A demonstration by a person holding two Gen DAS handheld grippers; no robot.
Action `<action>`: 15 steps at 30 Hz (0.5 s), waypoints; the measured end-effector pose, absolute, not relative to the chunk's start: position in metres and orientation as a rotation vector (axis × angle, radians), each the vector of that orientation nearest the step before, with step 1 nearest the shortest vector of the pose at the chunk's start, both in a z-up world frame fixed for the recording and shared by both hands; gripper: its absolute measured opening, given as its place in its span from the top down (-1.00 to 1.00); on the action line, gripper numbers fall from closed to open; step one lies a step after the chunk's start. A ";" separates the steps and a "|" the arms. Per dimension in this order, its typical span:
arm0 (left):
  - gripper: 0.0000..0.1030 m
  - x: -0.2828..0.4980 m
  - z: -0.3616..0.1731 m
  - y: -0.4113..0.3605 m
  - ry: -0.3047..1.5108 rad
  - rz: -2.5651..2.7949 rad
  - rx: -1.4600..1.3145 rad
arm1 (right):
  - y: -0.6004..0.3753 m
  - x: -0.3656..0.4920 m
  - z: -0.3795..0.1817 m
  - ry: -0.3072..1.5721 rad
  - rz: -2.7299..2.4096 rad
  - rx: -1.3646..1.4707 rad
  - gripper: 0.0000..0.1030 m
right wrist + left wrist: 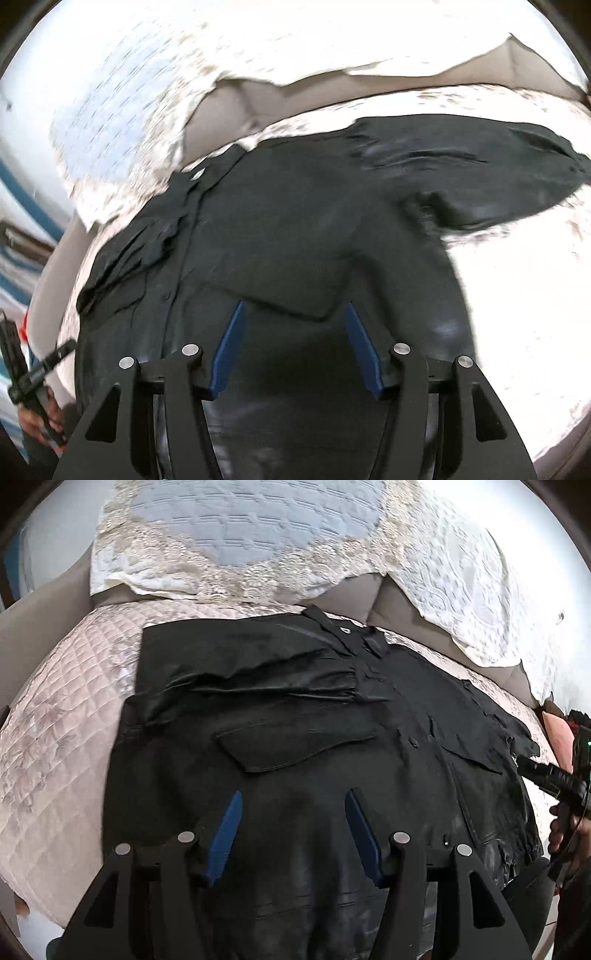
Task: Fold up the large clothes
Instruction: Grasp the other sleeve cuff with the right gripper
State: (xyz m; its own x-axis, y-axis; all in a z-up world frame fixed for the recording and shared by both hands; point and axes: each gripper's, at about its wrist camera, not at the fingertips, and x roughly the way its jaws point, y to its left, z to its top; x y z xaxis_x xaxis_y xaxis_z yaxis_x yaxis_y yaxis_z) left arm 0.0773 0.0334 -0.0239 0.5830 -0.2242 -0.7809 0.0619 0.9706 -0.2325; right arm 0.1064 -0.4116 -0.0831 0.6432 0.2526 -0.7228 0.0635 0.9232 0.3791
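On the left of the left wrist view a pale pink quilted bedspread (66, 716) covers the seat of a beige sofa (44, 616), and a white lace-edged cover with a light blue quilted centre (236, 535) hangs over the backrest behind it. A large black button-front shirt with flap chest pockets (295, 709) lies spread on the bedspread, collar toward the backrest, one sleeve folded across its upper chest, its hem reaching down under the camera. The left gripper (293, 812) hovers over the lower front of the shirt with its two blue fingers (229, 827) spread apart and nothing between them. At the right edge of this view a hand (569, 830) holds the other black tool beside the shirt's side. In the right wrist view, which is blurred, the same shirt (295, 221) fills the middle, its sleeve stretching out to the upper right over the bright bedspread (517, 295). The right gripper (295, 325) sits above a chest pocket flap, blue fingers (360, 347) parted and holding nothing, while a hand (40, 417) grips the left tool at the lower left
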 end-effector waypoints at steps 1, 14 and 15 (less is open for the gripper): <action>-0.18 0.079 -0.023 0.029 0.932 -0.169 -0.180 | -0.425 0.108 -0.082 0.859 0.088 0.403 -0.11; -0.24 0.097 -0.032 0.010 0.952 -0.126 -0.156 | -0.602 0.131 -0.102 0.779 -0.261 0.653 -0.11; -0.24 0.098 -0.034 0.010 0.955 -0.121 -0.158 | -0.612 0.132 -0.104 0.775 -0.286 0.667 -0.11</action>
